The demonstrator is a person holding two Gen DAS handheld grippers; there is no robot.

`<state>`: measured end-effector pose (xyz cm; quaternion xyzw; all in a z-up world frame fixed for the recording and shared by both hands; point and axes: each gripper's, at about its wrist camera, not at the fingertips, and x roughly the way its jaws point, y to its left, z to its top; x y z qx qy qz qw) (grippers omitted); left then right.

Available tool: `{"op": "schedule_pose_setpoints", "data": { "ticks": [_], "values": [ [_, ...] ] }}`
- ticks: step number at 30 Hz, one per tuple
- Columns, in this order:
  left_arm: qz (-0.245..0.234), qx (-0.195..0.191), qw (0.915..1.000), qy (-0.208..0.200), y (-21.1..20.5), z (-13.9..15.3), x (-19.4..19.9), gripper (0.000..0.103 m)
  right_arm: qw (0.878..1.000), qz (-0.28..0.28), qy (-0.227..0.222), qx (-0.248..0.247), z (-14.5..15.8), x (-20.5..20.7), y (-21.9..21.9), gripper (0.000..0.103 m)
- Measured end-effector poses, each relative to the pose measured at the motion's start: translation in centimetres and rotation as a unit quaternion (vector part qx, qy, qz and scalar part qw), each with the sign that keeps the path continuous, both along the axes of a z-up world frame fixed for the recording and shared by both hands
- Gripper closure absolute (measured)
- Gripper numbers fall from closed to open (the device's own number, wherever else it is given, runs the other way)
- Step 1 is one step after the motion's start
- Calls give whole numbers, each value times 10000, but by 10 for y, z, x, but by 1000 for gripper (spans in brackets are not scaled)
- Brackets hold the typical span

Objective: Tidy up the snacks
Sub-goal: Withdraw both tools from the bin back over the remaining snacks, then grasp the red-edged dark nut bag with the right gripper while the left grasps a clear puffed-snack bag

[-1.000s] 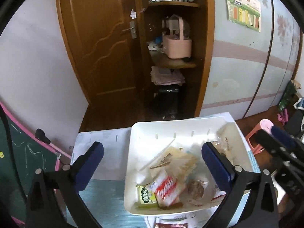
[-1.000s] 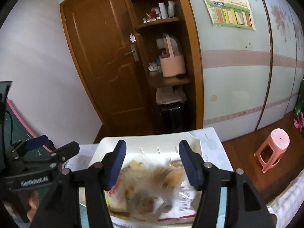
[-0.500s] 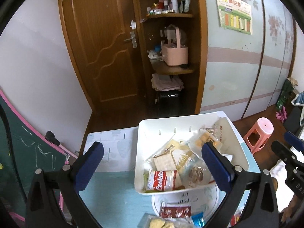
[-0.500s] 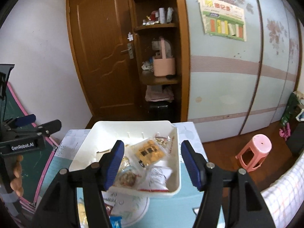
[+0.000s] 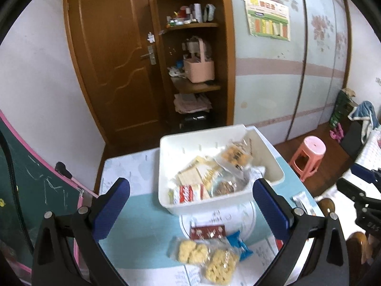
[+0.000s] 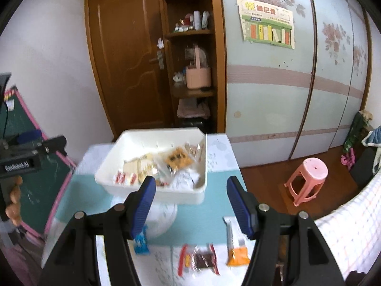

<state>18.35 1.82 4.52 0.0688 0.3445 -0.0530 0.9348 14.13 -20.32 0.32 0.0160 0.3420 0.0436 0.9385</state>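
Note:
A white bin (image 5: 214,203) holding several snack packets stands on the blue-and-white table (image 5: 142,217). My left gripper (image 5: 193,200) hangs open, back from the bin's near wall, with nothing between its fingers. Below it on the table lie a red-brown packet (image 5: 207,231), a blue packet (image 5: 239,243) and two clear bags of yellow crackers (image 5: 193,251). My right gripper (image 6: 191,206) is open and empty too, short of the bin (image 6: 166,194). Near it lie a blue packet (image 6: 141,240), a dark red packet (image 6: 202,259) and an orange packet (image 6: 235,255).
A pink stool (image 6: 307,178) stands on the wooden floor right of the table. A green chalkboard with a pink frame (image 5: 28,186) leans at the left. Behind the table are a brown door (image 5: 114,66) and open shelves with a pink basket (image 5: 200,69).
Both grippers have drawn back from the bin and risen a little. The bin looks smaller and farther off, and the loose packets on the near table have come into view.

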Motion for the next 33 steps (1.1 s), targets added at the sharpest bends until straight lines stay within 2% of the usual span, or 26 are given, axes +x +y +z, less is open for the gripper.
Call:
{"op": "schedule_pose_setpoints", "data": {
  "ticks": [6, 14, 20, 25, 33],
  "values": [
    [-302, 46, 9991, 287, -7, -36, -28, 0, 9987, 152, 363, -336, -42, -19, 2, 40],
    [-384, 107, 9937, 1049, -10, -120, -42, 0, 9925, 195, 1190, -191, -127, -24, -1, 40],
    [-268, -44, 9852, 1690, -3, -178, -44, 0, 9867, 197, 1611, -54, -170, -24, 2, 40],
    [-223, -111, 9796, 1995, 2, -206, -44, 0, 9852, 139, 1701, -184, -187, -17, 2, 40],
    [-304, -105, 9749, 2204, -4, -224, -38, 0, 9851, 112, 1708, -193, -198, -7, 7, 40]
  ]
}}
